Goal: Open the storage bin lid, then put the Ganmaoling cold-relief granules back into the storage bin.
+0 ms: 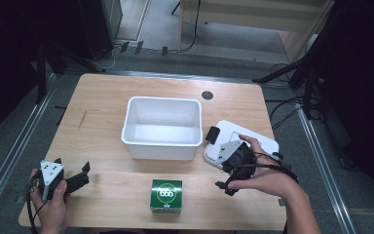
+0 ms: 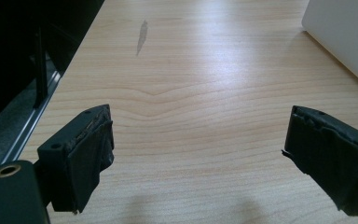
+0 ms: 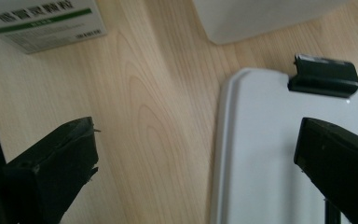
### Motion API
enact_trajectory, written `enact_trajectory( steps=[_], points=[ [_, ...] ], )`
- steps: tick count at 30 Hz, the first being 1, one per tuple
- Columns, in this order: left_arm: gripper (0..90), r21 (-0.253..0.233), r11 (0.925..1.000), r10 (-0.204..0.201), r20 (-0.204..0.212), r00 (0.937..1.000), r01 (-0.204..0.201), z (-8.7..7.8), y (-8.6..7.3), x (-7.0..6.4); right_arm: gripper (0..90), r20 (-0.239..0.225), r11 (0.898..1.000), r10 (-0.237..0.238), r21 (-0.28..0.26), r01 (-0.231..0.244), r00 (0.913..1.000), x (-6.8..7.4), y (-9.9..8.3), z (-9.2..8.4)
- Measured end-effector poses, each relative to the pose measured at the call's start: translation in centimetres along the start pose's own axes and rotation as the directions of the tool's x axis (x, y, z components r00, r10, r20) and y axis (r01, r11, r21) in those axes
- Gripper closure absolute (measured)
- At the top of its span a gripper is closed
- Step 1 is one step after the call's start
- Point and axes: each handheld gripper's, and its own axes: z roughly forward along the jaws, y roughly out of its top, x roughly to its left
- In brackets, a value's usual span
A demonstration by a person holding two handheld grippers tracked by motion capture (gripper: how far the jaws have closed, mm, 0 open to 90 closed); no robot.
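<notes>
The right hand-held gripper (image 1: 222, 163) hangs with jaws wide and empty above the flat white plastic lid (image 1: 260, 142) with its black clip, beside the open white plastic tub (image 1: 162, 127). Judged step: reaching for the lid; next, straddle its edge and close. The left hand-held gripper (image 1: 84, 174) rests open on the bench (image 1: 104, 95).

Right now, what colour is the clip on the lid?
Black, on the white lid's clip; clearest in the right gripper view.

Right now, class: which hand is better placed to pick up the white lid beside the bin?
The right. The right gripper hovers open over the white lid, fingers straddling its edge. The left gripper sits open at the table's far corner.
</notes>
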Motion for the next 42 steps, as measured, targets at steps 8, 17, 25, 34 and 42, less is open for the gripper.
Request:
enact_trajectory(
  steps=[8, 17, 25, 34, 42],
  points=[
    [8.3, 0.001, 1.0000, 0.000, -0.001, 1.0000, 0.000, 0.0, 0.0, 0.0, 0.0, -0.022, 0.998, -0.059, -0.020, 0.058, 0.9981, 1.7, 2.2, 0.4],
    [8.4, 0.000, 1.0000, -0.002, 0.003, 1.0000, 0.002, 0.0, 0.0, 0.1, 0.0, -0.051, 0.990, -0.139, -0.024, 0.138, 0.9890, 3.8, 5.0, 1.2],
    [8.3, -0.001, 1.0000, -0.006, 0.006, 1.0000, 0.006, 0.0, 0.0, 0.1, 0.0, -0.074, 0.982, -0.191, -0.023, 0.189, 0.9788, 5.4, 6.7, 2.2],
    [8.3, -0.004, 1.0000, -0.004, 0.006, 1.0000, 0.004, 0.1, 0.1, -0.1, 0.0, -0.117, 0.974, -0.226, -0.035, 0.224, 0.9671, 6.8, 8.0, 3.0],
    [8.4, -0.003, 1.0000, -0.008, 0.006, 1.0000, 0.008, 0.1, 0.1, 0.0, 0.0, -0.149, 0.971, -0.241, -0.034, 0.239, 0.9591, 7.5, 8.6, 3.8]
  ],
)
